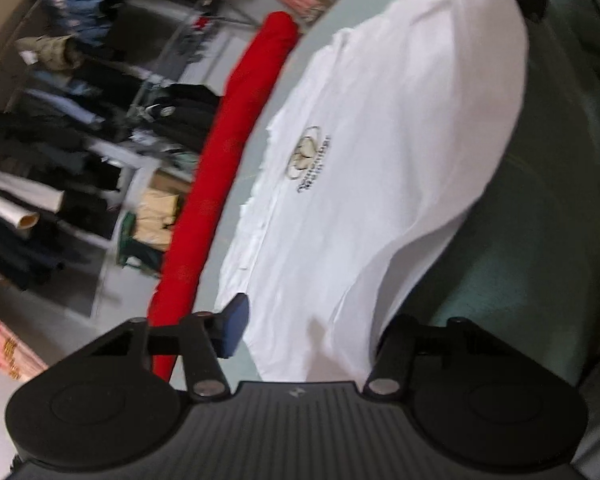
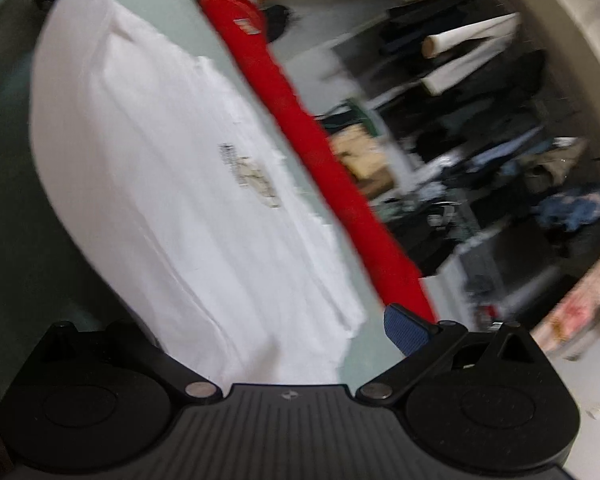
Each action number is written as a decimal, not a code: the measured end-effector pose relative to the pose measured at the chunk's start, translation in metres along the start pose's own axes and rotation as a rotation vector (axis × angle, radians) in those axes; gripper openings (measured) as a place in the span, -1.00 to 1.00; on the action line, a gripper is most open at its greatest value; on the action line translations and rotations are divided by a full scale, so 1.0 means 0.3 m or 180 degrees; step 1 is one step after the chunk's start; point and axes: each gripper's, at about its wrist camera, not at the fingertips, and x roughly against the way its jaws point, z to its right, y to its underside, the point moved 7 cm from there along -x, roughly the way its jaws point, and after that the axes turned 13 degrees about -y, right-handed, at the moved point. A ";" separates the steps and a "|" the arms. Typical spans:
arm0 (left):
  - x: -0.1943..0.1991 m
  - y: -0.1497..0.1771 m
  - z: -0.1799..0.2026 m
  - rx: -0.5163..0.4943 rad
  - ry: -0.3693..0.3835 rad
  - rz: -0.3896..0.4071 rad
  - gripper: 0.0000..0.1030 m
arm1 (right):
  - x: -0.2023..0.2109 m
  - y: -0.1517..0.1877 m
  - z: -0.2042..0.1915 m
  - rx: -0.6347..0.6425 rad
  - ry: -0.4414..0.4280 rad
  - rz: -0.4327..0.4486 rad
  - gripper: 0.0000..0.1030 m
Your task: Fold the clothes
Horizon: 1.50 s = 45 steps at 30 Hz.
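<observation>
A: Between our left gripper's [image 1: 306, 340] fingers lies the near hem of the white shirt [image 1: 380, 152]. We see one blue pad [image 1: 233, 330] clear of the cloth on its left; the other finger is hidden behind a raised fold. The jaws stand partly apart, and we cannot tell whether they pinch anything.

B: At our right gripper [image 2: 260, 344] the picture is similar: the blue pad [image 2: 406, 330] sits off the shirt's [image 2: 172, 184] edge over bare table [image 2: 364, 344], the opposite finger is covered by cloth, and the jaws are wide. We cannot say whether it holds the hem.

A: Where does the shirt lie?

B: Flat on the pale green table [image 1: 520, 260], logo [image 1: 308, 158] up, its long side near a red roll [image 1: 228, 168] along the table edge. Beyond that, blurred racks of clothes.

A: What could go wrong?

B: We judge three risks. One gripper could catch only the top layer, so the shirt would peel apart when lifted. If one side grips and the other does not, the fold would skew. A lift that drifts toward the red roll could also drag the shirt against it or off the edge.
</observation>
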 end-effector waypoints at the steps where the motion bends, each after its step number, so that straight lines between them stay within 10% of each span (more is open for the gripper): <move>1: 0.000 0.000 -0.001 -0.0023 -0.0018 0.0009 0.07 | 0.002 -0.001 0.002 0.0060 0.0021 0.0002 1.00; 14: 0.010 0.029 0.055 -0.0210 0.0405 -0.0036 -0.10 | -0.011 -0.006 -0.033 0.0042 -0.0424 -0.0089 0.93; 30: -0.104 0.008 -0.037 0.0152 0.0160 -0.0272 -0.18 | -0.051 -0.049 0.081 0.0111 0.0351 -0.0107 0.94; 45: -0.266 -0.021 -0.101 -0.0059 0.0397 -0.0240 -0.20 | -0.181 -0.085 0.230 0.0263 0.0269 -0.0122 0.98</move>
